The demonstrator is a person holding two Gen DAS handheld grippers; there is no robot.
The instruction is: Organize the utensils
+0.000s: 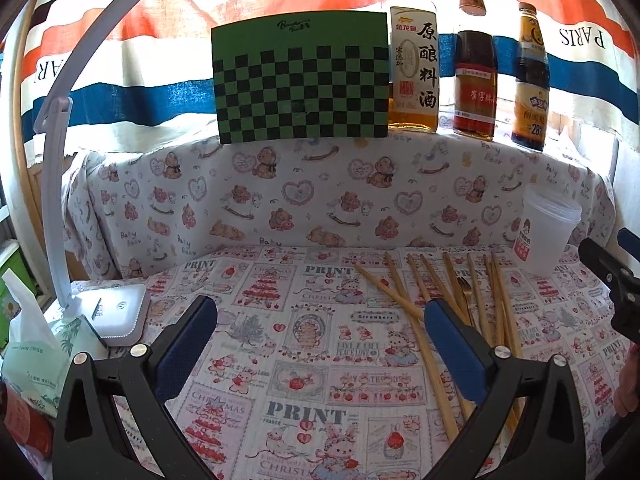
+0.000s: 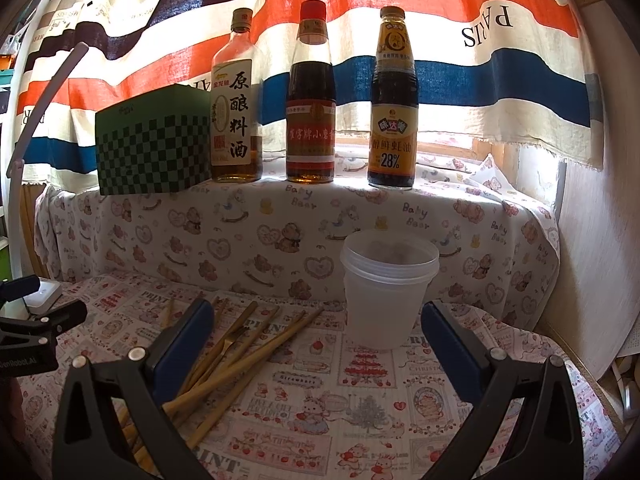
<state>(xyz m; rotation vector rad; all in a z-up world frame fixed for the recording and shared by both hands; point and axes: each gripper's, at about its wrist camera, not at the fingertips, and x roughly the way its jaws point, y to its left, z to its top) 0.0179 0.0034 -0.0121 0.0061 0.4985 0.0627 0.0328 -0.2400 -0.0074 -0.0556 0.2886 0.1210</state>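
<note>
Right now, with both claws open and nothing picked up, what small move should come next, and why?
Probably ease the left gripper rightward and down onto the nearest chopstick. Both grippers are open and empty, the right gripper too. The chopsticks and a small fork lie loose on the cloth, and the plastic cup beside them looks empty, a likely place for them.

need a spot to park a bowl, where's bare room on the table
Free: the printed cloth between the lamp base and the chopsticks, and the patch right of the plastic cup toward the wall. Crowded: the chopstick pile beside the cup, with a fork in it.
</note>
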